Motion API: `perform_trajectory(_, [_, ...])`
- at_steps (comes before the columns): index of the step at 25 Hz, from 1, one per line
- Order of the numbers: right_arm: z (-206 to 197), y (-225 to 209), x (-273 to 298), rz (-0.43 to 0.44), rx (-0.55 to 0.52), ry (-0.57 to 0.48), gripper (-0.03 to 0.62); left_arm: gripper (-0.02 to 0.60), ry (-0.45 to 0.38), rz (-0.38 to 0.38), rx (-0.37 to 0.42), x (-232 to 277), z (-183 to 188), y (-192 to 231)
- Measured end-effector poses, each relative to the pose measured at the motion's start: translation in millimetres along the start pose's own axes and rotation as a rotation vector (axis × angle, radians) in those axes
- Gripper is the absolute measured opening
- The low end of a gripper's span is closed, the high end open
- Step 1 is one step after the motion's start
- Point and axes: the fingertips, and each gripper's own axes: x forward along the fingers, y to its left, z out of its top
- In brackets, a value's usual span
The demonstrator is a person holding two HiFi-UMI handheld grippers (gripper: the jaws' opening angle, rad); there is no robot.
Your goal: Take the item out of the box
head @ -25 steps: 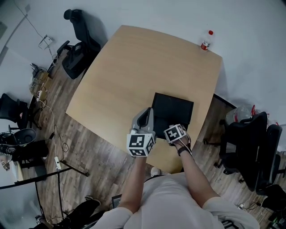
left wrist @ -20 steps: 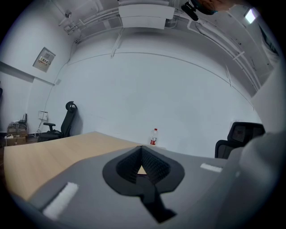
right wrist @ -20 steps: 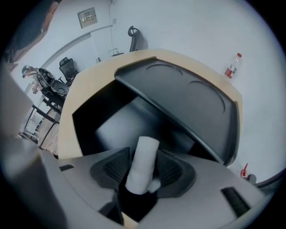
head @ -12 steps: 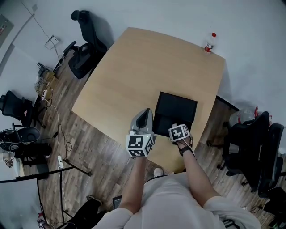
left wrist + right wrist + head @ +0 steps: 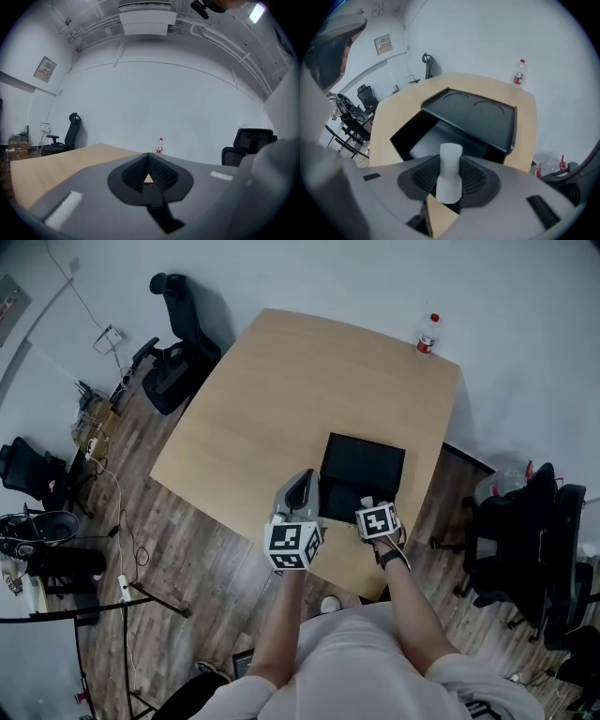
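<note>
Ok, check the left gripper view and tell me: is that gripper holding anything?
No, the left gripper has its jaws closed together with nothing between them, only a sliver of the table showing through.

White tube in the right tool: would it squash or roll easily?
The white tube looks pinched narrower where the right tool grips it, so probably soft and light. It is round, so laid on the table it would likely roll.

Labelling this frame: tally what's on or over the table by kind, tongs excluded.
Black box: 1
White cylinder: 1, clamped in the right tongs
Bottle: 1
Total: 3
</note>
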Motion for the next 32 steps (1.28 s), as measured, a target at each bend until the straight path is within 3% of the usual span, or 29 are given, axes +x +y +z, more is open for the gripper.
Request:
perform_trajectory(14, [45.3, 1.5, -68.5, 0.003, 0.088, -0.245, 0.137, 0.009, -0.035, -0.034, 0.056, -13.1, 15.8, -24.4])
perform_trajectory(28, [82.7, -2.3, -162.0, -0.085, 0.029, -0.56, 0.137, 0.009, -0.061, -0.083, 0.097, -29.4, 27.7, -48.1])
perform_trajectory(32, [94.6, 1.9, -195.0, -0.101, 0.022, -0.651, 0.138, 0.009, -0.075, -0.102, 0.067, -36.4, 36.6, -53.9])
